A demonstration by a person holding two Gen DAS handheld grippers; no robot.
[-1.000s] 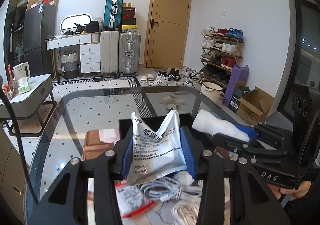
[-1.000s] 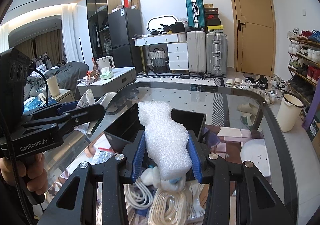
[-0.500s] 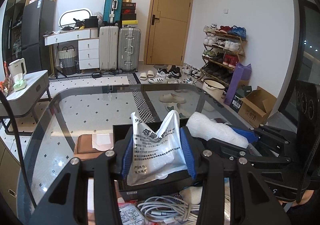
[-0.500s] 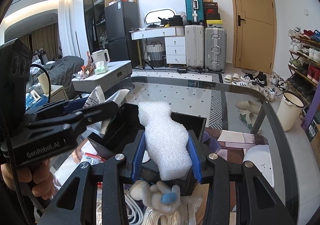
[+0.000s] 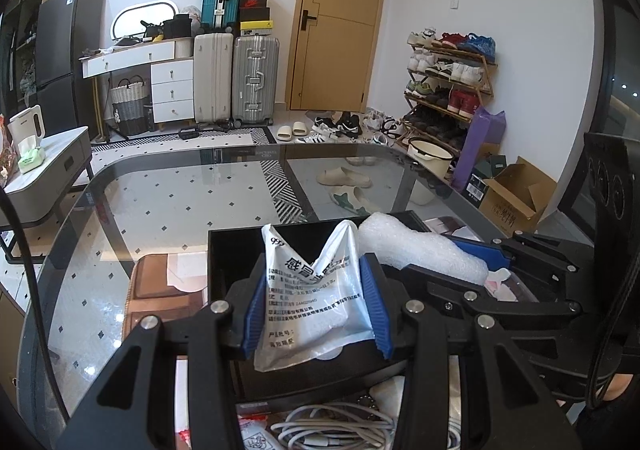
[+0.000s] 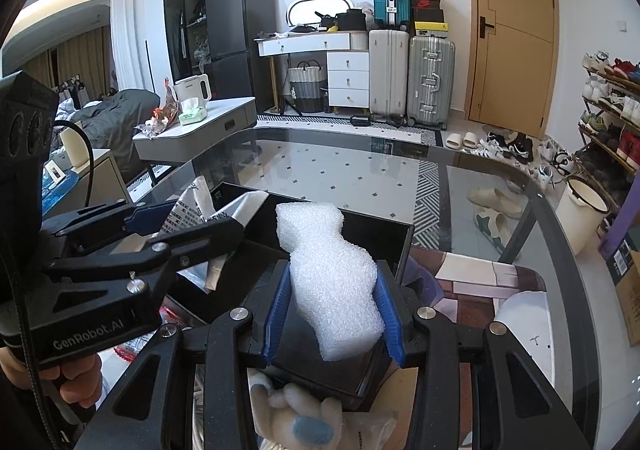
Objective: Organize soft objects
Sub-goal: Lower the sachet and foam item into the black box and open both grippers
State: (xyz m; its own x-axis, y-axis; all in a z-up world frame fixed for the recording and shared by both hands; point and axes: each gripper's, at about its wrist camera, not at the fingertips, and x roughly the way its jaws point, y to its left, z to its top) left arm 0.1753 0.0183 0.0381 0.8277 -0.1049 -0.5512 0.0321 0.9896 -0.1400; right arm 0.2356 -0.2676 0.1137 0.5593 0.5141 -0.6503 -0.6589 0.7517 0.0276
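My left gripper [image 5: 314,308] is shut on a white printed plastic pouch [image 5: 316,298] and holds it over an open black box [image 5: 236,250] on the glass table. My right gripper [image 6: 332,314] is shut on a white foam piece [image 6: 332,278] and holds it over the same black box [image 6: 376,224], to the right of the left gripper [image 6: 200,226]. The foam piece [image 5: 420,250] and the right gripper show at the right of the left wrist view. A white plush toy [image 6: 296,410] with a blue spot lies just below the right gripper.
White cables [image 5: 332,426] and small packets lie on the table in front of the box. A brown pad [image 5: 160,282] lies left of the box. The glass table's rounded edge [image 6: 568,234] runs on the right. Suitcases, a shoe rack and a door stand behind.
Both grippers have moved forward with their loads, from above the cable pile to above the black box. The box now fills the space under the jaws.
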